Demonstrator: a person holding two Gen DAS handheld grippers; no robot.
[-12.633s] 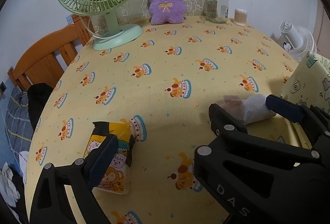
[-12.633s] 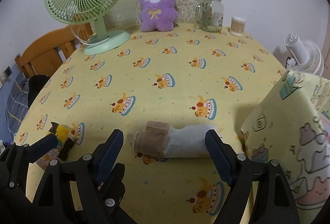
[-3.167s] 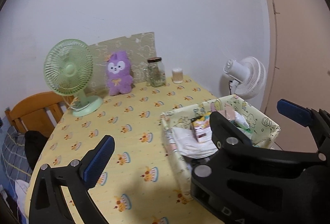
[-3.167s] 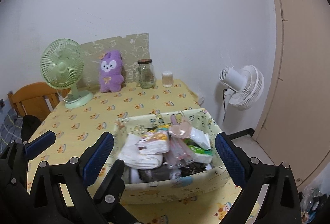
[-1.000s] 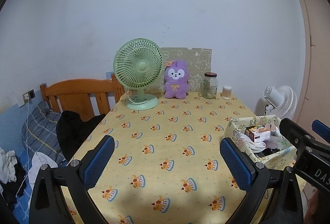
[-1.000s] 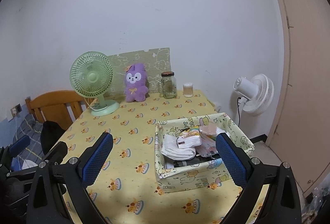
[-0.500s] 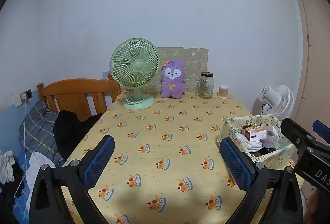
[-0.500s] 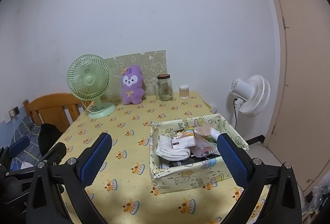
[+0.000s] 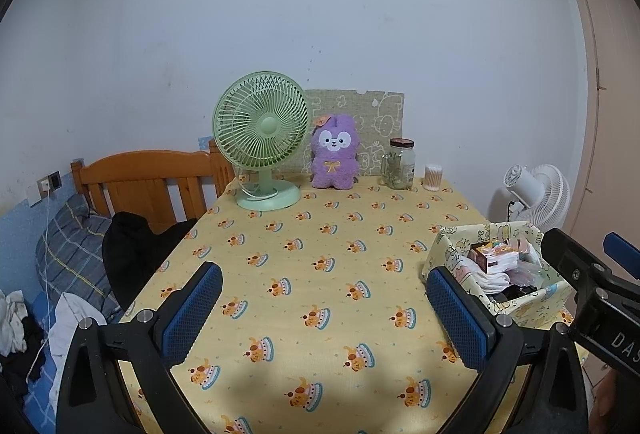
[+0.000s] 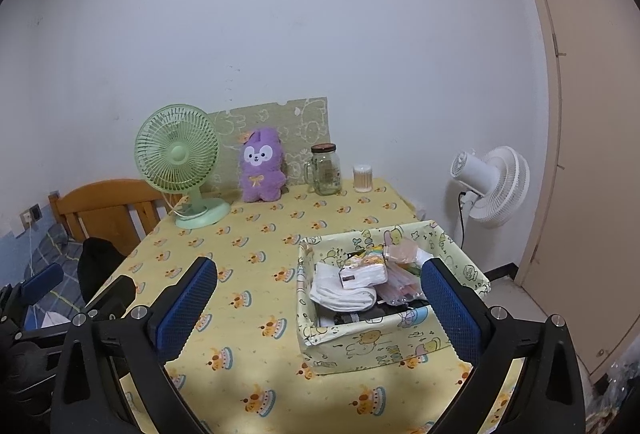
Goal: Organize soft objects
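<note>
Soft things (image 10: 352,284) all piled in the cloth bin (image 10: 372,344) near the right edge of the table (image 10: 248,234), left claw (image 9: 324,310) and right claw (image 10: 316,304) wide open and empty, sorting likely done, so maybe pull back next.

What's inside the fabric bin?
Fabric bin: folded white socks, a tissue pack, pink packets on top. Dark items beneath are mostly covered; bottom hidden.
</note>
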